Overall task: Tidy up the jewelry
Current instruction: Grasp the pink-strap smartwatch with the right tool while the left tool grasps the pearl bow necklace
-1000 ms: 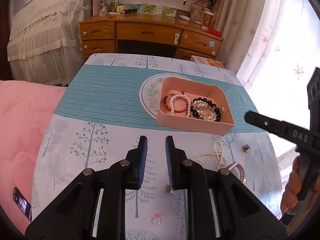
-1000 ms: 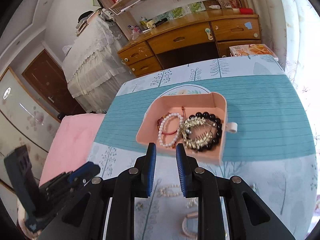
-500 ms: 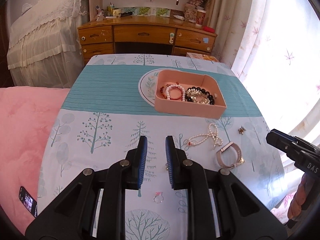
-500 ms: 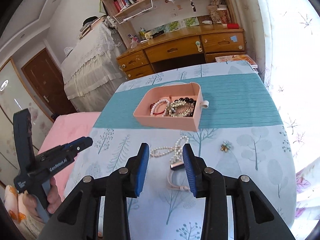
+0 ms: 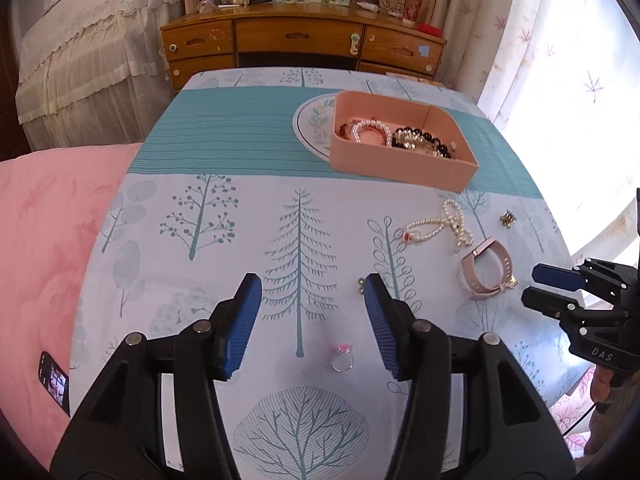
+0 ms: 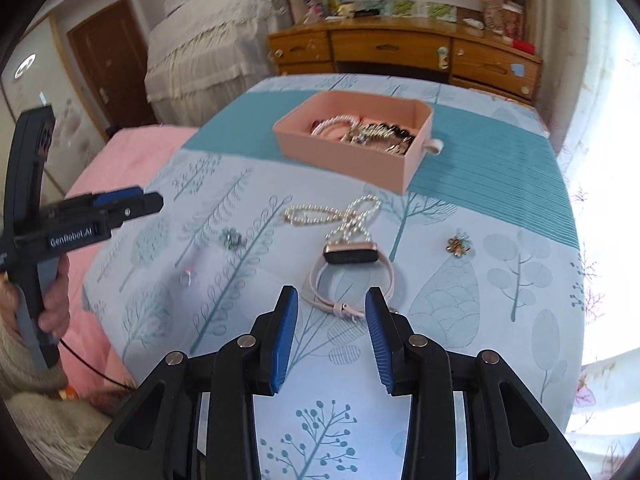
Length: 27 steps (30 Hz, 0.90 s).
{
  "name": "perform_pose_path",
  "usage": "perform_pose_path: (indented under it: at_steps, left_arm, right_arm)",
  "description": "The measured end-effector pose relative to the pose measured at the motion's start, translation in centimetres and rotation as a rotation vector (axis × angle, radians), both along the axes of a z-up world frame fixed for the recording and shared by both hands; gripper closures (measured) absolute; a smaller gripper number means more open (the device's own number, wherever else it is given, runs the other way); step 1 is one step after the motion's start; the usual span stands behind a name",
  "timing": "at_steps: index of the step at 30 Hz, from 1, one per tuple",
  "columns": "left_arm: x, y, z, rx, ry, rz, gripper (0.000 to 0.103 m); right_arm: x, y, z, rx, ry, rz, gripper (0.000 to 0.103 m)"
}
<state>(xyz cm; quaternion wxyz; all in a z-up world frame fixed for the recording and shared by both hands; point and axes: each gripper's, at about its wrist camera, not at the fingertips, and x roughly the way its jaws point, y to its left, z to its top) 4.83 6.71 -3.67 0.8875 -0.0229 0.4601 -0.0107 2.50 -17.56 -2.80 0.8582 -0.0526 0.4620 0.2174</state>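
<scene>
Both empty: left gripper (image 5: 310,312) is gaping over ring (image 5: 342,360) at 6 o'clock; right gripper (image 6: 331,320) is spreading toward watch (image 6: 350,264), apparently preparing pickups.

Read "DAS" in pale letters on the black body of the right gripper (image 5: 550,287), seen from the left wrist view; read "GenRobot.AI" on the side of the left gripper (image 6: 146,200), seen from the right wrist view; found no other legible marking.

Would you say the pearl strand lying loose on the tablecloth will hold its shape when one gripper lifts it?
Probably not: the pearl strand lies in limp, crossed loops, so it should dangle. Its round beads look smooth, so they may slip between the pads.
</scene>
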Motion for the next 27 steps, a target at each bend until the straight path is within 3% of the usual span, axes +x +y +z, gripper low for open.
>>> perform_pose_path:
  at_steps: [4, 18, 19, 22, 27]
  left_arm:
    - [0.6, -0.9, -0.9, 0.005, 0.023, -0.023, 0.053]
    - [4.7, -6.3, -2.1, 0.042, 0.050, -0.186, 0.053]
    - [5.1, -6.7, -2.1, 0.038, 0.055, -0.200, 0.053]
    - [6.3, -7.8, -2.4, 0.031, 0.071, -0.237, 0.053]
    - [7.5, -10.0, -3.0, 0.020, 0.090, -0.309, 0.053]
  right_arm:
    - [0.9, 1.2, -1.7, -0.054, 0.023, 0.100, 0.068]
    - [2.6, 4.7, -5.4, -0.284, -0.022, 0.367, 0.071]
    - [2.7, 4.9, -5.6, -0.289, -0.021, 0.369, 0.080]
    - [3.3, 4.7, -5.8, -0.275, -0.012, 0.349, 0.091]
    - [3.9, 2.2, -5.4, -0.127, 0.045, 0.261, 0.093]
